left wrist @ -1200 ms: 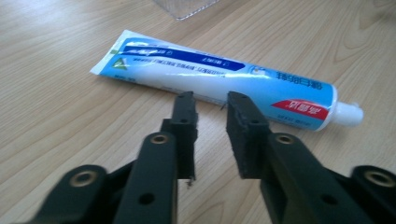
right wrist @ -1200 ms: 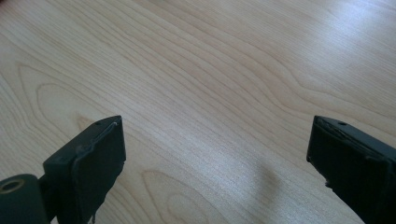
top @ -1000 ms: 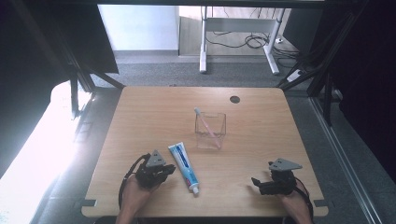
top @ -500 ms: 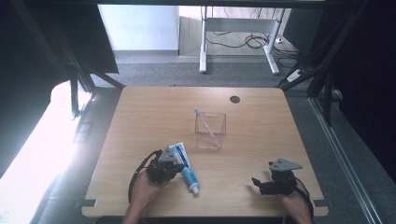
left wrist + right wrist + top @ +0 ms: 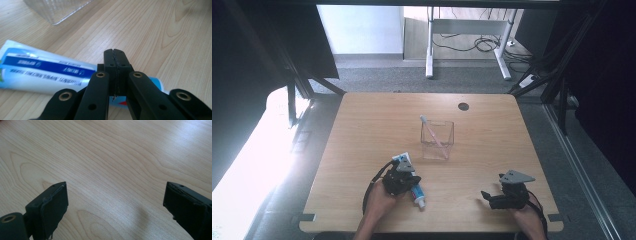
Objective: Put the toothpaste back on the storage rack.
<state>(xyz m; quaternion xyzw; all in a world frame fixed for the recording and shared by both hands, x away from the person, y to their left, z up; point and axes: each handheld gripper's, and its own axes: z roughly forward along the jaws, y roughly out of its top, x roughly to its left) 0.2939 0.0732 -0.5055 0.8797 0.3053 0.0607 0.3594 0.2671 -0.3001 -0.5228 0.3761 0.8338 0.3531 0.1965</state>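
High view: A light wooden table (image 5: 362, 130) is seen from above. Lower left of centre, the left gripper (image 5: 401, 181) is held directly over a toothpaste tube (image 5: 418, 194), whose long axis runs diagonally from upper left to lower right, cap end at the lower right. The flat crimped end projects at the upper left of the gripper. A clear, square plastic container (image 5: 438, 140) stands near frame centre, with a pink toothbrush (image 5: 432, 132) leaning inside it. At the lower right, the right gripper (image 5: 499, 196) rests well apart from the tube; the left hand is judged the nearer for any pick-up.

Left gripper view: The black jaws are seen pressed together with no gap, and nothing is held between them. The tube lies just beyond and below the tips, crossing the frame from the left edge to lower right. Its surface is smooth and glossy, white with a blue printed band. A ribbed transparent container corner is visible at the upper left.

Right gripper view: The jaws are spread wide over bare wood grain, with nothing between them.
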